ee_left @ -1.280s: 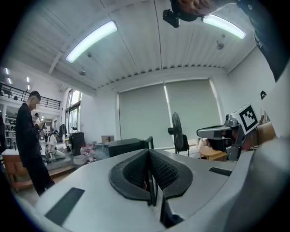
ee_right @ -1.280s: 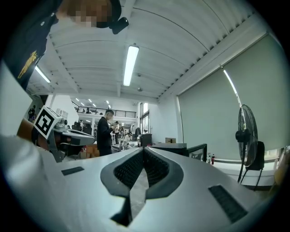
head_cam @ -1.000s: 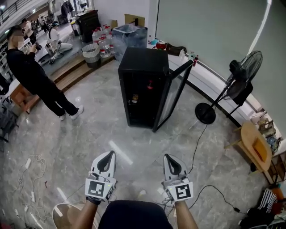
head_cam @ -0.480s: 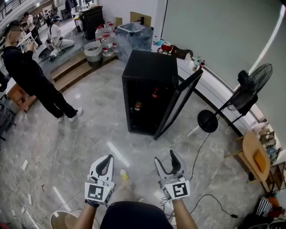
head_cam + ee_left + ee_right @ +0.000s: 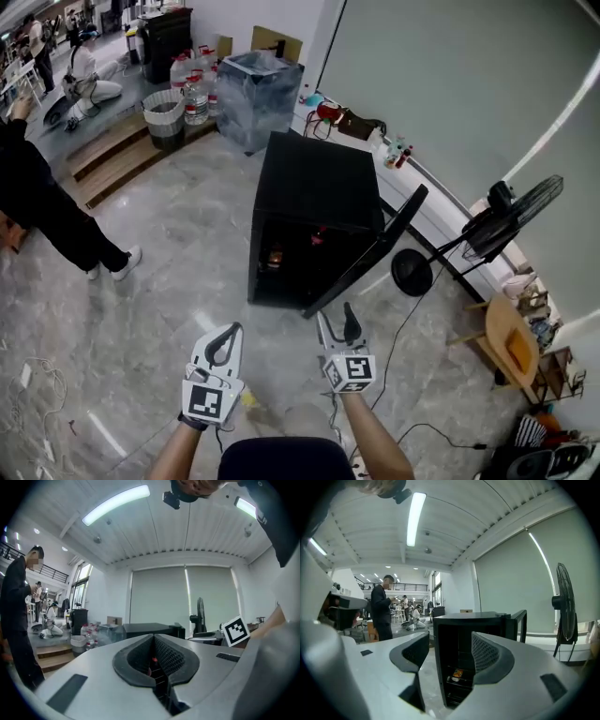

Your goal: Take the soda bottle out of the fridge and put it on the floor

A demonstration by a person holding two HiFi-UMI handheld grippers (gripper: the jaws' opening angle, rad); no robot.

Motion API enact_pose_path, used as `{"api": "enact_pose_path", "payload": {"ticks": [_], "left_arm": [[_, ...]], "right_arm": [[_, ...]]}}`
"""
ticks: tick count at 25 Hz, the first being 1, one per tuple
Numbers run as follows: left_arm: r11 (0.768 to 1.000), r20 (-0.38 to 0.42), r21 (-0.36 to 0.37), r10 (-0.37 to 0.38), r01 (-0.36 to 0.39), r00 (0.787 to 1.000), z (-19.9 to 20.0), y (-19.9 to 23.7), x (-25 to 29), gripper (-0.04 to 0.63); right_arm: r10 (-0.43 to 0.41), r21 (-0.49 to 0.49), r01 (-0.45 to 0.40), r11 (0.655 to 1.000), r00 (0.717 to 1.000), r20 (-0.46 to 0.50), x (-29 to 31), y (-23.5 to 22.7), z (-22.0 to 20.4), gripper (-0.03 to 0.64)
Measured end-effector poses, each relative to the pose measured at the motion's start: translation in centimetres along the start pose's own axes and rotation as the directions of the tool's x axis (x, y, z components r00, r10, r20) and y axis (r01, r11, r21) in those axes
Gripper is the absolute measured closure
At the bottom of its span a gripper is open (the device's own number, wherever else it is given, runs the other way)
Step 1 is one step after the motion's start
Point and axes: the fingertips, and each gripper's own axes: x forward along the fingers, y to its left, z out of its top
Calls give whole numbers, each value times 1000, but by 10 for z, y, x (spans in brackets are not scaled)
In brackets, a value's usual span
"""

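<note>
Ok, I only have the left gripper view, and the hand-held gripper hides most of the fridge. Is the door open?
Observer: Yes; head view shows the door of the fridge swung open.
Operator: Anything inside?
Observer: Right gripper view shows a small orange-labelled item low inside; bottle or not, I can't tell.
Operator: And on the right?
Observer: The right hand-held gripper has just been opening its jaws; they hold nothing.

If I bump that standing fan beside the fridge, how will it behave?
The fan looks top-heavy, with a wide head on a thin pole, so it may wobble or tip. Its flat round base would probably slide, not roll.
</note>
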Motion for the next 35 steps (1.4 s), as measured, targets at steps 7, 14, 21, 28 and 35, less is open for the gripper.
{"api": "enact_pose_path", "payload": {"ticks": [7,14,21,28,35], "left_arm": [[1000,11,27,-12,11,1000,-39,51,89,577],[996,-20,88,-27,29,999,-75,56,142,577],[985,-33,163,-51,56,998,-100,35,173,577],[988,-72,151,-27,37,997,-111,29,171,577],[998,-73,30,54,-52,996,-120,38,165,577]], "right_arm": [[-167,-1,167,986,985,-43,138,-66,-52,360],[-178,-65,172,983,980,-94,222,-98,-121,362],[-202,-72,192,979,965,-167,296,-151,-176,370],[-239,-20,241,970,940,-244,343,-185,-199,365],[-227,-63,218,974,931,-285,370,-190,-208,391]]}}
